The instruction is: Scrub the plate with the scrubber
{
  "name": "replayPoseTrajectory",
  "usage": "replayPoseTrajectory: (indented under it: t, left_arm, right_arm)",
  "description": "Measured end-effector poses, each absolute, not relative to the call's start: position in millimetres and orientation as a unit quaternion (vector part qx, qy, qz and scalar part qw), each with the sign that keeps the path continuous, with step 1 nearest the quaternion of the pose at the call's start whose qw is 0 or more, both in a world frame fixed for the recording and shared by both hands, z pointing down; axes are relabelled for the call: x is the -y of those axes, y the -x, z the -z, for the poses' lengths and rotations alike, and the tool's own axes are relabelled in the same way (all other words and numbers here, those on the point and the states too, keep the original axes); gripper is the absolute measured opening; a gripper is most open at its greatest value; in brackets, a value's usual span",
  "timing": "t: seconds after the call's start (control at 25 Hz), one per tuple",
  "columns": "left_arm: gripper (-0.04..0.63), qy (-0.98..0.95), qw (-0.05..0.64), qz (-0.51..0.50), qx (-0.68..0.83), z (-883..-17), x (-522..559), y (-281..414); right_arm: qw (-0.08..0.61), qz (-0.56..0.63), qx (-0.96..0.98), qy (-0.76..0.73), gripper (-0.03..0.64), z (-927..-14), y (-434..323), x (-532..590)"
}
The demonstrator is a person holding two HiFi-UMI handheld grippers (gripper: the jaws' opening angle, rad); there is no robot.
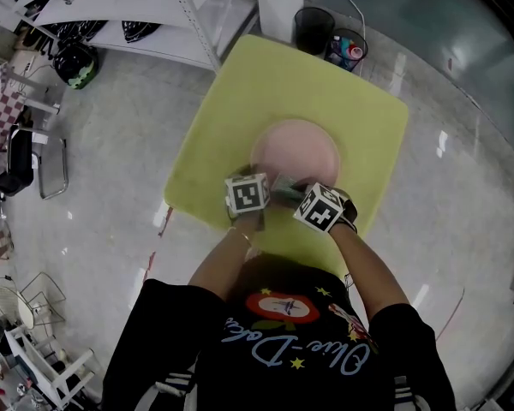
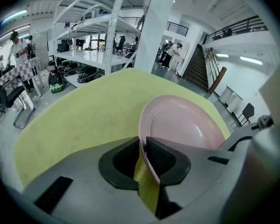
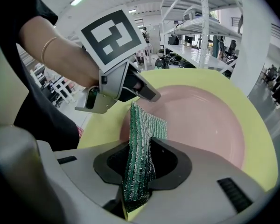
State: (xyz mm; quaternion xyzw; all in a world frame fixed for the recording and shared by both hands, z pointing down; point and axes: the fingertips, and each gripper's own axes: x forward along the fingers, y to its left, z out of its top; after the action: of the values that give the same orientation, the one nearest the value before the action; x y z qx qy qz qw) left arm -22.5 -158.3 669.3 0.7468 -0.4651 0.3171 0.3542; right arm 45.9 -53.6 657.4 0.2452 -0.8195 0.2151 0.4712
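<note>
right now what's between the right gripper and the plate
The green scrubber: the right gripper clamps it, and its far end reaches over the near edge of the pink plate. The right gripper view shows it.

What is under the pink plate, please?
The yellow-green table lies under the plate. The left gripper clamps the plate's near rim. The table surface directly beneath the plate is covered, so anything there cannot be seen.

head: steeply down, far | gripper views: close, forward | shared: plate (image 1: 294,151)
</note>
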Motion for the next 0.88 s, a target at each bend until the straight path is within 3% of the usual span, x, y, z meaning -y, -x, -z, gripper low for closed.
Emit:
replayPoseTrajectory:
  t: [0.36,0.48,0.68,0.8,0.88]
  left_arm:
    - [0.046,-0.766,0.355,-0.324,0.427,-672.3,157.1,22.1]
    - [0.125,-0.772,0.375,-0.310,0.410,-674.5,154.9,21.5]
    - [0.138,-0.786,0.366,-0.300,0.398,-670.0,152.9,31.8]
    - [0.126,-0.806,0.332,-0.293,0.393,-655.1,155.7,39.6]
    - [0.063,-0.815,0.304,-0.287,0.401,-642.1,158.3,45.4]
  right_arm:
    - [0.370,-0.279,0.832,-0.304,0.080,-646.0,-37.3,72.3]
    - [0.326,-0.305,0.826,-0.343,0.074,-640.0,-43.3,82.0]
    - [0.306,-0.301,0.822,-0.375,0.069,-635.9,-44.0,84.6]
    - [0.289,-0.287,0.823,-0.397,0.069,-629.0,-39.5,87.9]
    - [0.269,-0.286,0.819,-0.418,0.069,-623.0,-40.6,91.2]
